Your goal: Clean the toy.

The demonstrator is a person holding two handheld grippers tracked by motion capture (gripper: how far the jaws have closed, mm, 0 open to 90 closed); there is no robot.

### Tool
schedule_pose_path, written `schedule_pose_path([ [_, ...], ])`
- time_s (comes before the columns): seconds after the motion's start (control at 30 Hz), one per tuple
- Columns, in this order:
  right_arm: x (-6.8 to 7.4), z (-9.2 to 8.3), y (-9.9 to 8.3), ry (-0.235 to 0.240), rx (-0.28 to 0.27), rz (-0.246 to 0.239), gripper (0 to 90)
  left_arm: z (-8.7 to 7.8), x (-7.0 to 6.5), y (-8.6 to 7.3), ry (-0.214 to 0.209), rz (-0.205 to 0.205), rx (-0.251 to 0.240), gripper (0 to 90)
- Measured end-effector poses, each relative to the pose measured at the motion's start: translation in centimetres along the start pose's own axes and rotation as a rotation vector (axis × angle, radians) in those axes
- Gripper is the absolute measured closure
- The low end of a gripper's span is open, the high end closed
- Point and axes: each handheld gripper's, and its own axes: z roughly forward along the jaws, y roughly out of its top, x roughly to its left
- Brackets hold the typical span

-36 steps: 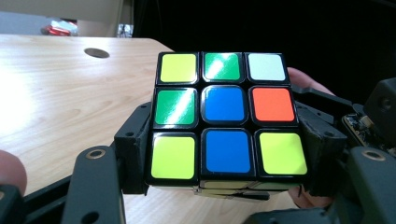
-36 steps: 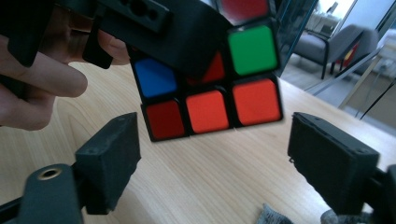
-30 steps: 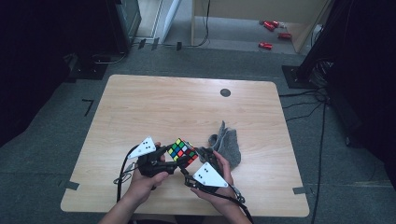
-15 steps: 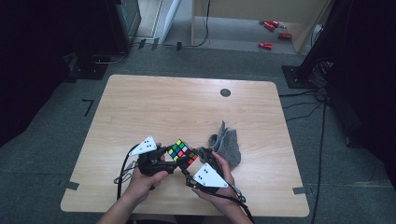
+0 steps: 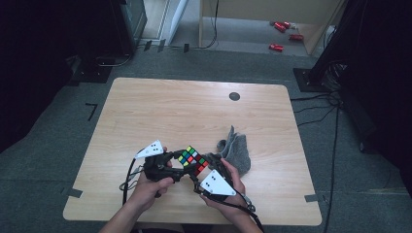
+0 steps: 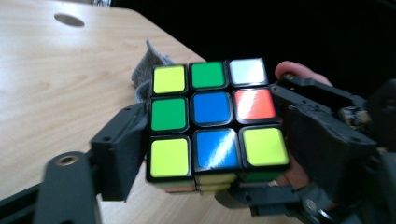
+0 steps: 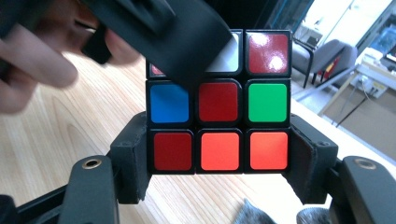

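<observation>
A person's two hands hold a gripper each above the near edge of the counter (image 5: 145,97), and a scrambled puzzle cube (image 5: 193,160) is held between them, lifted off the wood. The right gripper (image 7: 219,158) pinches the cube's bottom layer, one of its fingers (image 7: 133,158) pressed on either side. The left gripper (image 6: 205,154) has just been opening its fingers (image 6: 122,149); they flank the cube loosely, the near one just beside its face. Every face in view mixes colours, so the solve looks far from done, with many turns left. A crumpled grey cloth (image 5: 238,153) lies just beyond, toward the counter's right edge.
</observation>
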Motion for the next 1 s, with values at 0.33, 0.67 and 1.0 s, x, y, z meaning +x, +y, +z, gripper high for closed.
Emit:
schedule_pose_path([
  [0.33, -3.7, -1.0, 0.1, -0.012, 0.022, 0.2, 34.9, -1.3, 0.8, 0.1, 0.115, 0.175, -0.009, 16.7],
  [0.67, -4.7, -2.0, 1.3, 0.084, 0.012, 0.385, 34.8, 0.4, -1.0, -1.4, 0.226, 0.467, 0.08, 17.4],
  [1.0, -3.9, -1.8, 2.3, 0.179, 0.055, 0.45, 34.8, 1.0, -1.9, -2.3, 0.266, 0.635, 0.053, 22.2],
])
